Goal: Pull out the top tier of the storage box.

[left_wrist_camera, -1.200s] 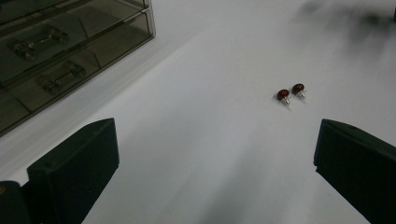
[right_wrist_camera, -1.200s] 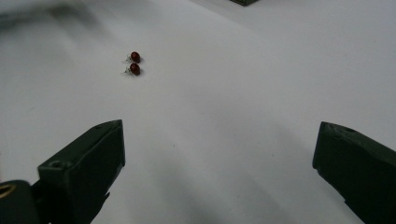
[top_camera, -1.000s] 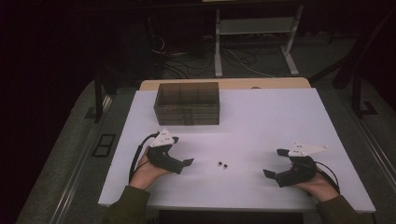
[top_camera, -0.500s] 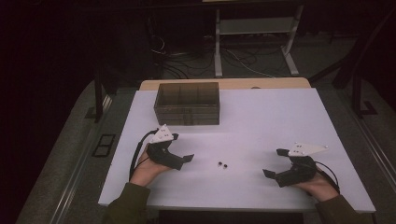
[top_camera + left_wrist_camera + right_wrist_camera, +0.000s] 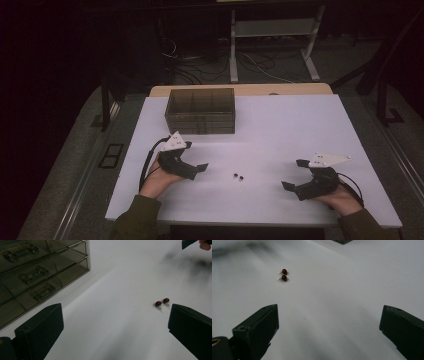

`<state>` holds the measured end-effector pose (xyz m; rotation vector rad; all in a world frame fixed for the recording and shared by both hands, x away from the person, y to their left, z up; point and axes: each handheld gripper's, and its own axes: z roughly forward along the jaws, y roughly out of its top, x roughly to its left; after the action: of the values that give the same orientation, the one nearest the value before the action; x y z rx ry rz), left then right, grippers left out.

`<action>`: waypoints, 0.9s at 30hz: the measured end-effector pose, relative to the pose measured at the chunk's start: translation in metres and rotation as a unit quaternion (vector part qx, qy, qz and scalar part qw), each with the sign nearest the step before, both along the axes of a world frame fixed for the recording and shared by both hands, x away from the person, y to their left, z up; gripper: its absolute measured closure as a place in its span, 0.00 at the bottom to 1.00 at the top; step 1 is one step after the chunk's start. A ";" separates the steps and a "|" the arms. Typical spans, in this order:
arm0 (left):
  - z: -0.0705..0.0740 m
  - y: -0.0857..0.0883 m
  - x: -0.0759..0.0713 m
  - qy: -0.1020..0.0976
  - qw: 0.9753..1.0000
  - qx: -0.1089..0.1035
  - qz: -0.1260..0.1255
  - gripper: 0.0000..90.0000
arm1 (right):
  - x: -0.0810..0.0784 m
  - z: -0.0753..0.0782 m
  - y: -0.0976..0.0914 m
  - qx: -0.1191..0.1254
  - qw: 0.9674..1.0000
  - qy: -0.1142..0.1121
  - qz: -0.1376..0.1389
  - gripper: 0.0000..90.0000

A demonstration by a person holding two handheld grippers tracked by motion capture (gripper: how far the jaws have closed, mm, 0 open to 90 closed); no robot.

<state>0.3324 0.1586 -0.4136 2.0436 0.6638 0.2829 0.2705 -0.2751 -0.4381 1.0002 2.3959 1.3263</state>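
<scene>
Red and very small, two bead-like parts [image 5: 238,176] with thin metal legs lie side by side, almost touching, on the white table [image 5: 280,130], near its front edge and between the two hands. In the left gripper view the pair [image 5: 162,302] sits just ahead of that gripper's right-hand jaw, and in the right gripper view they [image 5: 284,274] lie farther off, up and to the left of its jaws. Left of the parts, the left gripper [image 5: 196,169] is held low over the table, jaws spread wide and gripping nothing. Well to their right, the right gripper [image 5: 295,175] hangs just above the surface, jaws likewise wide apart and empty. Behind the left gripper, toward the table's far edge, stands a smoky transparent drawer box [image 5: 201,111]; its stacked drawers with clear handles [image 5: 32,277] show in the left gripper view.
</scene>
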 end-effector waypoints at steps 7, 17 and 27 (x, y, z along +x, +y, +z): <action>0.001 -0.007 0.001 -0.012 1.000 0.018 0.017 0.01 | 0.000 0.000 0.000 -0.001 1.000 -0.002 0.001 0.02; 0.000 -0.011 0.008 -0.005 0.999 0.028 0.018 0.05 | 0.000 -0.001 0.000 -0.003 1.000 -0.003 -0.001 0.02; 0.001 -0.012 0.016 -0.005 0.999 0.026 0.019 0.05 | 0.000 -0.001 0.000 -0.005 1.000 -0.002 -0.001 0.02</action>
<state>0.3488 0.1467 -0.4122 2.0796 0.6960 0.3339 0.2703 -0.2746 -0.4392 0.9974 2.3958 1.3139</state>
